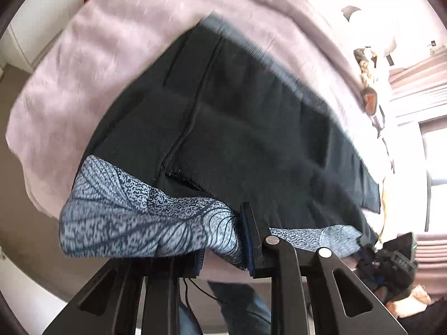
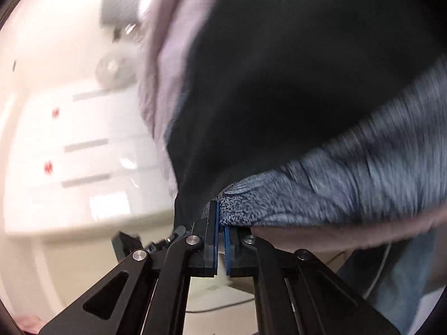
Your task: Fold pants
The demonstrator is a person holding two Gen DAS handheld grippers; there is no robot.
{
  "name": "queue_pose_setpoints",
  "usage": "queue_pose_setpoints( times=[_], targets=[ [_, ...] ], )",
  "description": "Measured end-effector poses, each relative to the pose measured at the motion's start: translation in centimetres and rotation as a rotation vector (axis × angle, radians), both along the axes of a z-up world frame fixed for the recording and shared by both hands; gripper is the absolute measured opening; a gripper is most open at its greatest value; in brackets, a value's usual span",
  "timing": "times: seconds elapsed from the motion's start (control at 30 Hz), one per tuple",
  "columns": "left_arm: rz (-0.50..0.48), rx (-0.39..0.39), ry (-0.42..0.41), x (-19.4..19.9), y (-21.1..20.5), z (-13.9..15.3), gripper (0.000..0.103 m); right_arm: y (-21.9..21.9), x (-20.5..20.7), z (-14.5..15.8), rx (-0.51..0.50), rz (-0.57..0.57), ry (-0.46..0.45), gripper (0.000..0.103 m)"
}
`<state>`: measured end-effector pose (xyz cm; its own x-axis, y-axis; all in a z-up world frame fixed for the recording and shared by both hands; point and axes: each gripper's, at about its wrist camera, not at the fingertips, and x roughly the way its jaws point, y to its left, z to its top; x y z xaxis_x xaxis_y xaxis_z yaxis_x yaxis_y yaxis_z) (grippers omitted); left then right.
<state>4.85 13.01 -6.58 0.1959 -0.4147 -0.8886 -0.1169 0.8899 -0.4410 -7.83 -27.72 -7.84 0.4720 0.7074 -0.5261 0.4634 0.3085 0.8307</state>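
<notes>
The pants [image 1: 237, 117] are dark, near black, with a blue-and-white patterned waistband [image 1: 134, 217]. They lie spread on a pale pink blanket [image 1: 111, 55] in the left wrist view. My left gripper [image 1: 223, 240] is shut on the patterned waistband at the near edge. In the right wrist view the pants [image 2: 279, 83] fill the upper right, blurred. My right gripper [image 2: 220, 223] is shut on the other end of the waistband [image 2: 349, 173]. The right gripper also shows at the left wrist view's lower right [image 1: 391, 254].
The blanket covers a bed that ends near the left wrist view's lower left, above a brown floor [image 1: 28, 209]. White drawers [image 2: 83, 145] stand to the left in the right wrist view. A window [image 1: 435, 153] is at the right.
</notes>
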Motion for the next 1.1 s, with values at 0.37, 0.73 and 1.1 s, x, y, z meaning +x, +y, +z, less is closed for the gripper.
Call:
queue_pose_setpoints(
  times=[0.37, 0.73, 1.1],
  targets=[
    [0.016, 0.183, -0.249, 14.4, -3.9, 2.5, 0.069, -4.1, 18.3, 2.4, -0.100, 0.277, -0.032, 0.004],
    [0.030, 0.370, -0.194, 20.3, -3.9, -2.6, 0.069, -5.4, 24.1, -4.3, -0.162, 0.341, 0.100, 0.029],
    [-0.109, 0.478, -0.198, 20.3, -11.0, -5.5, 0.081, 3.4, 26.3, -1.3, -0.497, 0.699, -0.075, 0.047]
  ],
)
